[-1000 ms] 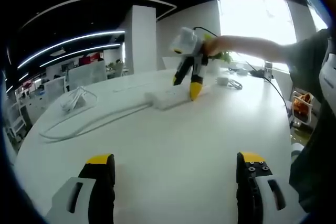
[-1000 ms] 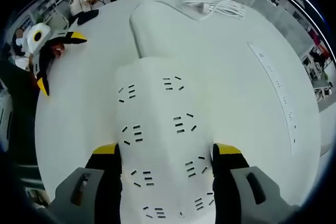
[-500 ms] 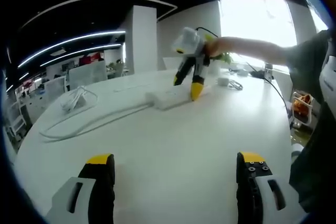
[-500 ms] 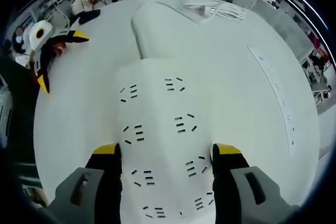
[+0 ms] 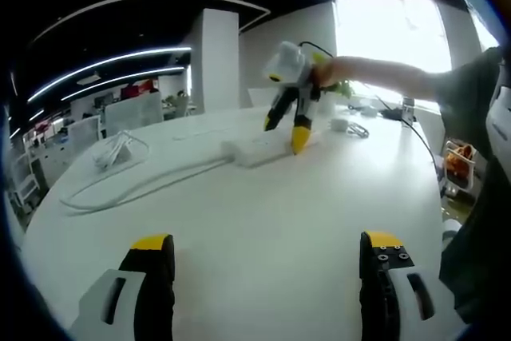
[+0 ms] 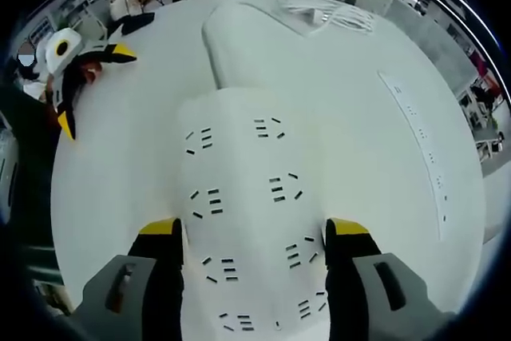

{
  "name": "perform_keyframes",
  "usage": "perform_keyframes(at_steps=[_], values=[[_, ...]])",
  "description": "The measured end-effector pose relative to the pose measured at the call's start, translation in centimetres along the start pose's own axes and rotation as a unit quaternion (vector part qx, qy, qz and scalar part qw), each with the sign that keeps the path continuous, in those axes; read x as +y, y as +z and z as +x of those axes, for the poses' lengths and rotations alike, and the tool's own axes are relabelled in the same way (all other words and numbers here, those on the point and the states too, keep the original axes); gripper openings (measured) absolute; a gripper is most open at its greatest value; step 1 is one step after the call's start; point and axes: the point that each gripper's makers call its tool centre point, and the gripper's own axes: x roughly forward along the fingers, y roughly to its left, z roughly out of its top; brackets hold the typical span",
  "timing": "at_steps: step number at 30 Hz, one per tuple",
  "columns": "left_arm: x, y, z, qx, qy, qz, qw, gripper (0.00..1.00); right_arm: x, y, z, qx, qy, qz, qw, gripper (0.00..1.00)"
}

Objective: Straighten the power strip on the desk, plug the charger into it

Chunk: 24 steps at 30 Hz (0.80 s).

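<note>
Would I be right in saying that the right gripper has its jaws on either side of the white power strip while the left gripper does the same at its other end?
Not quite. The right gripper straddles the power strip, but the left gripper view shows the left gripper open over bare desk, well short of the strip.

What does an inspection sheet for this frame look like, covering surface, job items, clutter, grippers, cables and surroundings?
Surface: white desk, wide and bare in front of the left gripper.
Job's things: white power strip lies between the right gripper's jaws; charger not identified.
Clutter: small white items far side, too small to name.
Grippers: left gripper open, off the strip; right gripper straddles the strip, grip cannot be told.
Cables: strip's white cord curves across desk; coiled white cable.
Surroundings: open office, pillar, ceiling light strips.
</note>
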Motion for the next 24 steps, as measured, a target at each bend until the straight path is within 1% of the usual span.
perform_keyframes(at_steps=[4,13,17,24], values=[[-0.06,-0.03,0.00,-0.001,-0.002,-0.002,1.0000,0.99,-0.07,0.12,-0.22,-0.004,-0.003,0.000,1.0000,0.72],[-0.15,-0.10,0.06,0.003,-0.005,0.001,1.0000,0.99,-0.26,0.33,-0.51,-0.014,-0.009,0.001,0.9999,0.76],[-0.29,-0.22,0.14,0.007,-0.006,0.002,1.0000,0.99,-0.59,0.38,-0.58,-0.022,-0.019,-0.002,0.9996,0.82],[-0.34,-0.32,0.15,0.009,-0.007,0.001,0.9999,0.99,-0.67,0.33,-0.75,-0.028,-0.020,0.000,0.9994,0.82]])
